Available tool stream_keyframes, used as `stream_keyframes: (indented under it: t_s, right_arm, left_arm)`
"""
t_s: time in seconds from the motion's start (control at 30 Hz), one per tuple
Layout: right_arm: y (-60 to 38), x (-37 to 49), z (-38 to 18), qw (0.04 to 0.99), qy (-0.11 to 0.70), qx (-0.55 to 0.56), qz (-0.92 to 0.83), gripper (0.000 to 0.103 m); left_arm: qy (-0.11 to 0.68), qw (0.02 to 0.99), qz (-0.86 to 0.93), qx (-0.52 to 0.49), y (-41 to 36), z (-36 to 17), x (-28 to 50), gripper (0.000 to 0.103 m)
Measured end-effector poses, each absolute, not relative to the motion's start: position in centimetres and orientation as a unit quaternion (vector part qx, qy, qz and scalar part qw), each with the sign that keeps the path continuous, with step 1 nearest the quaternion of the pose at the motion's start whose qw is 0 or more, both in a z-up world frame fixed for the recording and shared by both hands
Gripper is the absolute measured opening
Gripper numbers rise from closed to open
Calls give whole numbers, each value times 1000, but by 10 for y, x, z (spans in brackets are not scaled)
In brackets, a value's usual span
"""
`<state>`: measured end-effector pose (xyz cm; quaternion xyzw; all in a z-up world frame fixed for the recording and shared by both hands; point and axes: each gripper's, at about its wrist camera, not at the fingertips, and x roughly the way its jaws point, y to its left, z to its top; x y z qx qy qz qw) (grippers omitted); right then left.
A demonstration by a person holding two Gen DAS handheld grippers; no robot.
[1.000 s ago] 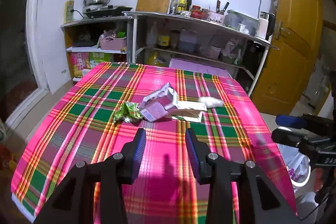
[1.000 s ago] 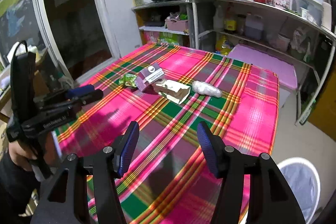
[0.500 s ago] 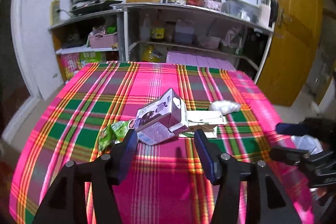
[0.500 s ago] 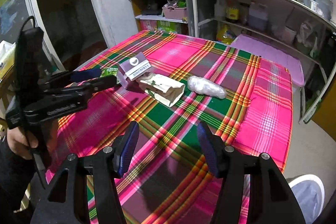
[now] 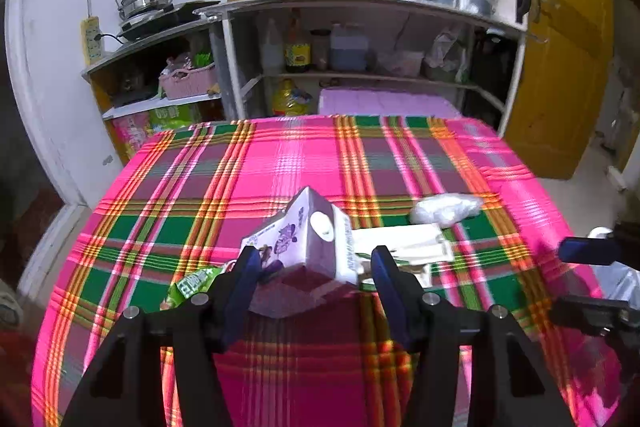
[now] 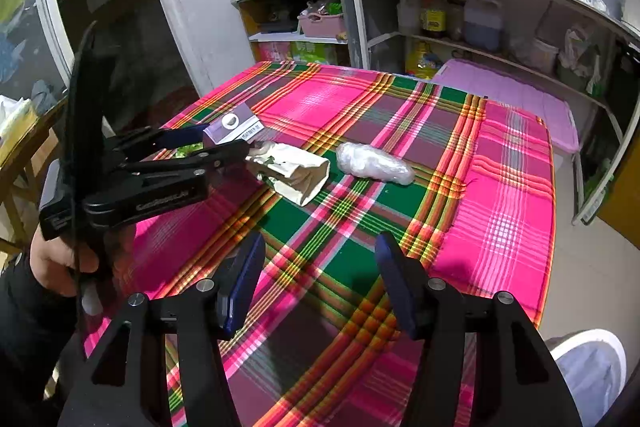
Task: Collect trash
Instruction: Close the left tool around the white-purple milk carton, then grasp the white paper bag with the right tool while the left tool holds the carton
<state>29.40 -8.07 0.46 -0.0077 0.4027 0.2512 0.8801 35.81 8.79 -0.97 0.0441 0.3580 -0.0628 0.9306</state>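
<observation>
A purple milk carton point(image 5: 308, 247) lies on the plaid tablecloth point(image 5: 304, 155), between the open fingers of my left gripper point(image 5: 316, 267), which straddle it. A green wrapper point(image 5: 192, 283) lies to its left, a beige paper bag point(image 5: 404, 247) to its right, and a crumpled clear plastic bag point(image 5: 444, 209) further right. In the right wrist view my right gripper point(image 6: 320, 275) is open and empty above the tablecloth point(image 6: 508, 187), short of the paper bag point(image 6: 296, 175) and plastic bag point(image 6: 372, 163). The left gripper point(image 6: 224, 143) shows there around the carton point(image 6: 234, 127).
A white bin with a liner point(image 6: 592, 371) stands on the floor off the table's right side. Shelves point(image 5: 360, 39) with bottles and pots line the far wall. A yellow door point(image 5: 560, 39) is at the right.
My left gripper moved forward and opened wider, and its fingers now straddle the carton. My right gripper moved slightly forward over the table and stayed open.
</observation>
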Motion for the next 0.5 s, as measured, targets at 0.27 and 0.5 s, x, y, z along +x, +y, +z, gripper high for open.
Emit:
stream_keyframes:
  t_s: [0.27,0.5]
  right_arm:
    - [-83,295,1,879,404,-1,253,58]
    - [-75,299,2,879,401,-11,257,58]
  left_arm:
    - [358,931,-47,55,91,-12,360,50]
    - [340,939,-57,-4,116,2,345,43]
